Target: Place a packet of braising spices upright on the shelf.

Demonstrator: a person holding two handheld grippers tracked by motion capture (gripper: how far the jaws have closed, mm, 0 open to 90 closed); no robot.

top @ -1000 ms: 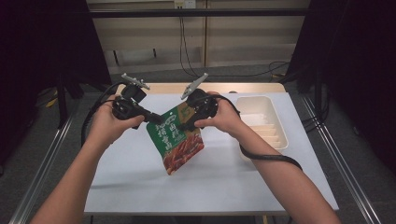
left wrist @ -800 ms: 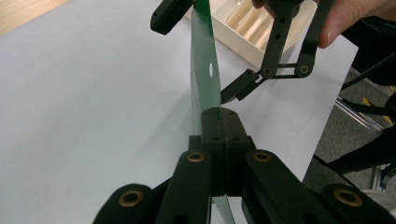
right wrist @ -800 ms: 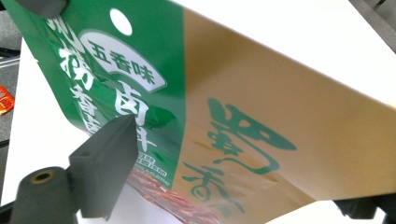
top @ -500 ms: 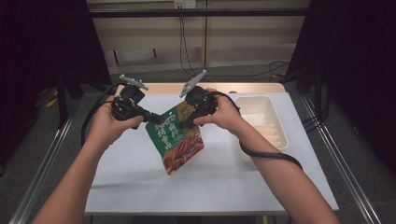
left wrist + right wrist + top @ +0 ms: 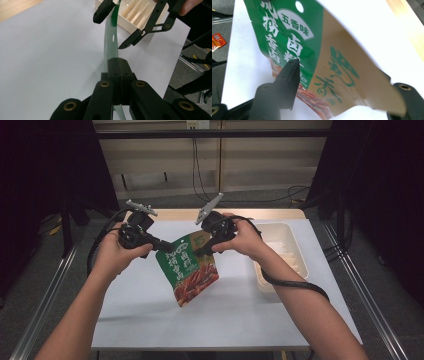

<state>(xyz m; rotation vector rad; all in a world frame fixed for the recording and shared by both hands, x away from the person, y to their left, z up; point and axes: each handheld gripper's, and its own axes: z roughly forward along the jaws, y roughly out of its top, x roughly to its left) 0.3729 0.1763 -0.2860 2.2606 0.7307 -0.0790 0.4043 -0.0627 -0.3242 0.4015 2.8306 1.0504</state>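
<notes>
Left gripper: jaws clenched on left top edge of green foil snack pouch with red food print. Pouch held in air above middle of white counter, hanging tilted, lower end toward near edge. Right gripper: jaws straddle pouch's top right part, have just been closing, pads not yet pressing. Cream plastic compartment tray at counter's right edge.
</notes>
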